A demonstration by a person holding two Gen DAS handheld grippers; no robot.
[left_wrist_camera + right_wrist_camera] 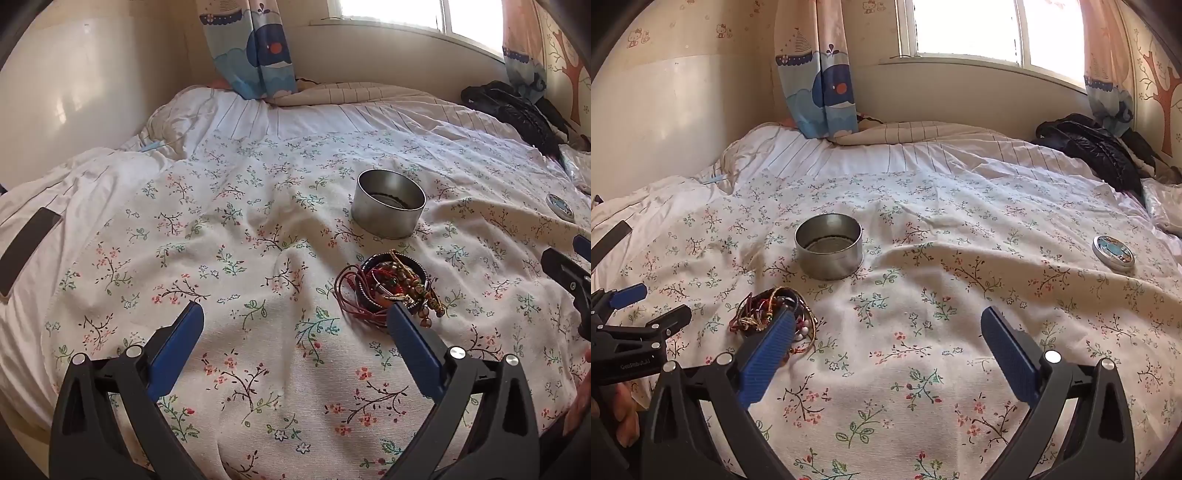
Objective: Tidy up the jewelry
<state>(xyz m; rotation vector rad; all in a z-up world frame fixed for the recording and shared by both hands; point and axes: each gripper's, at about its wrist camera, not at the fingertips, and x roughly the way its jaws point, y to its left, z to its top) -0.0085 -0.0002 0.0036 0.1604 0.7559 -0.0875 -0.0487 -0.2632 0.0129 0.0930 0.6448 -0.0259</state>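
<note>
Grippers: I am holding left gripper [295, 317] and right gripper [888, 325] spread wide, pinching nothing.
Jewelry: tangled pile of beaded bracelets and red cords [384, 286] is lying unsorted at six o'clock of the round silver metal tin [388, 206].
Progress: tin is looking empty; I judge everything is remaining.

Each view is taken from behind its own claw, angled down across the bed [258, 229] toward the window [979, 29] wall. The left claw [295, 314] and right claw [886, 317] are held near the quilt. The round tin [388, 206] and jewelry pile [768, 314] are shared.
</note>
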